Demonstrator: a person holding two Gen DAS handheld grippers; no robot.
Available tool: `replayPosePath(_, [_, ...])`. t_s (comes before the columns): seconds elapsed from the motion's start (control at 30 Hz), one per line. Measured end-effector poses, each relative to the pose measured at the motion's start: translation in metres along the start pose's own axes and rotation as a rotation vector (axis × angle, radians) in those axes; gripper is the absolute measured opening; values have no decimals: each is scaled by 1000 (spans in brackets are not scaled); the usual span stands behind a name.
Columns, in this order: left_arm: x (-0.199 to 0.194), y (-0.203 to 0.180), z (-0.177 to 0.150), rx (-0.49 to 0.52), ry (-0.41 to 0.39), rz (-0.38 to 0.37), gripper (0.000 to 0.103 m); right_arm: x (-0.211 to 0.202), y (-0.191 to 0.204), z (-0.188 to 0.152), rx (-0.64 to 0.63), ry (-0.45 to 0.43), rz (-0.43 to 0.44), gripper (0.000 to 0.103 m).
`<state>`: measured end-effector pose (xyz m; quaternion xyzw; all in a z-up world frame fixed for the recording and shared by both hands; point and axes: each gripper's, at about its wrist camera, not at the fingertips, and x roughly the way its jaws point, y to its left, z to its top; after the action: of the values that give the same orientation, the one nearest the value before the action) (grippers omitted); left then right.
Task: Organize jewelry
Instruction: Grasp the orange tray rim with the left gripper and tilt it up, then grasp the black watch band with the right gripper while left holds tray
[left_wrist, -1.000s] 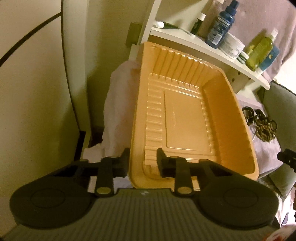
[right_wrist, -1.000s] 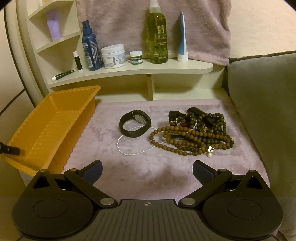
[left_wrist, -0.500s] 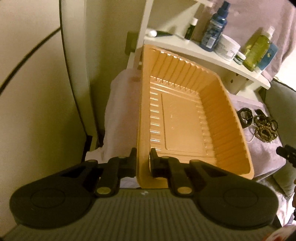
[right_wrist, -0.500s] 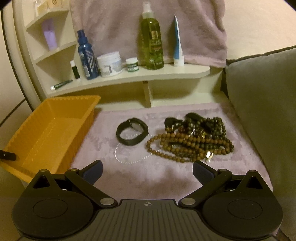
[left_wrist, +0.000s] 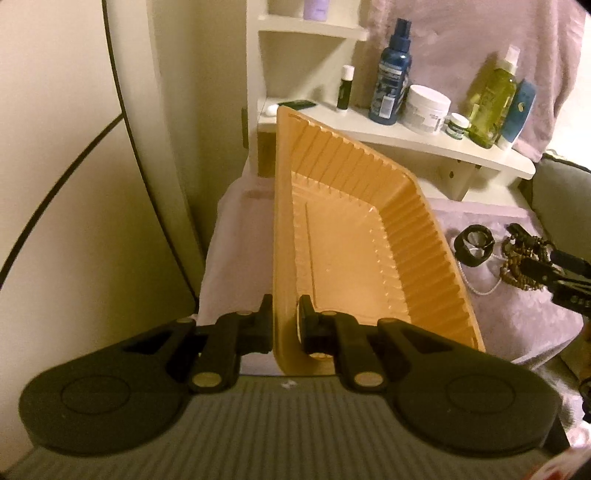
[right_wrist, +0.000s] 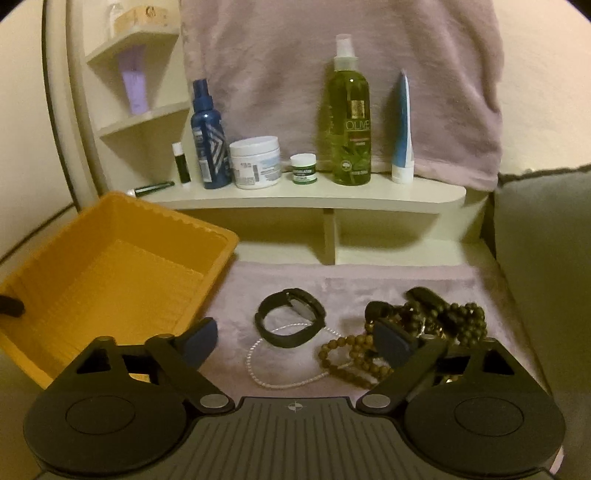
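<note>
A mauve plush cloth (right_wrist: 369, 284) covers the counter before me. My left tool (left_wrist: 285, 320) is clamped on the near rim of the orange plastic tray (left_wrist: 354, 258), which sits tilted. My right tool (right_wrist: 295, 341) hangs wide open, holding nothing, over a white bead strand (right_wrist: 288, 382); the black band (right_wrist: 290, 321), perhaps a watch, and tangled brown bead necklaces (right_wrist: 413, 332) lie just beyond. Bottles line the shelf (right_wrist: 314, 199) behind.

orange tray (right_wrist: 92, 295): tilted, empty | black bracelet (right_wrist: 290, 317), pearl strand (right_wrist: 280, 373), bead necklaces (right_wrist: 424, 328): beside on cloth
</note>
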<state>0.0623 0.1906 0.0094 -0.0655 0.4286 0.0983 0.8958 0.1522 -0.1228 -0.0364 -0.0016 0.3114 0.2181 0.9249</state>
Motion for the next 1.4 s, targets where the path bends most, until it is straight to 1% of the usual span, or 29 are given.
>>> replayPosePath(0.1, [-3, -8, 3, 15, -15, 15, 11, 6, -10, -4, 15, 4, -30, 89])
replayPosePath(0.17, [-4, -14, 4, 27, -20, 20, 11, 9, -16, -5, 30, -1, -22, 87])
replayPosePath(0.23, [-4, -19, 5, 41, -23, 30, 11, 13, -18, -5, 6, -11, -10, 81])
replayPosePath(0.37, [-5, -26, 6, 67, -27, 54, 11, 24, -13, 1, -43, -34, 6, 74])
replayPosePath(0.43, [-5, -26, 6, 71, -25, 60, 11, 35, -9, 5, -74, -30, 9, 67])
replayPosePath(0.47, [-5, -26, 5, 71, -24, 61, 11, 41, -7, 7, -94, -21, 10, 66])
replayPosePath(0.53, [-4, -28, 5, 75, -22, 63, 11, 55, -4, 10, -133, 2, 12, 59])
replayPosePath(0.63, [-4, -28, 5, 73, -21, 63, 11, 74, -1, 13, -194, 32, 20, 53])
replayPosePath(0.7, [-4, -28, 6, 71, -19, 63, 11, 85, 2, 15, -246, 61, 27, 49])
replayPosePath(0.87, [-4, -28, 6, 63, -20, 56, 11, 105, 3, 12, -345, 111, 34, 38])
replayPosePath(0.9, [-4, -28, 6, 61, -19, 55, 11, 108, 3, 12, -362, 119, 32, 35])
replayPosePath(0.93, [-4, -27, 6, 61, -18, 54, 11, 110, 4, 11, -378, 127, 30, 30])
replayPosePath(1.0, [-4, -25, 7, 53, -18, 49, 11, 112, 4, 10, -404, 127, 28, 24])
replayPosePath(1.07, [-4, -25, 7, 50, -16, 42, 11, 111, 5, 7, -432, 124, 20, 23])
replayPosePath(1.1, [-4, -25, 7, 53, -17, 41, 11, 111, 6, 6, -443, 122, 16, 20])
replayPosePath(1.2, [-4, -25, 8, 53, -19, 34, 10, 108, 7, 4, -456, 114, 16, 10])
replayPosePath(1.4, [-3, -25, 7, 56, -20, 37, 10, 95, 13, 3, -451, 81, 21, 9])
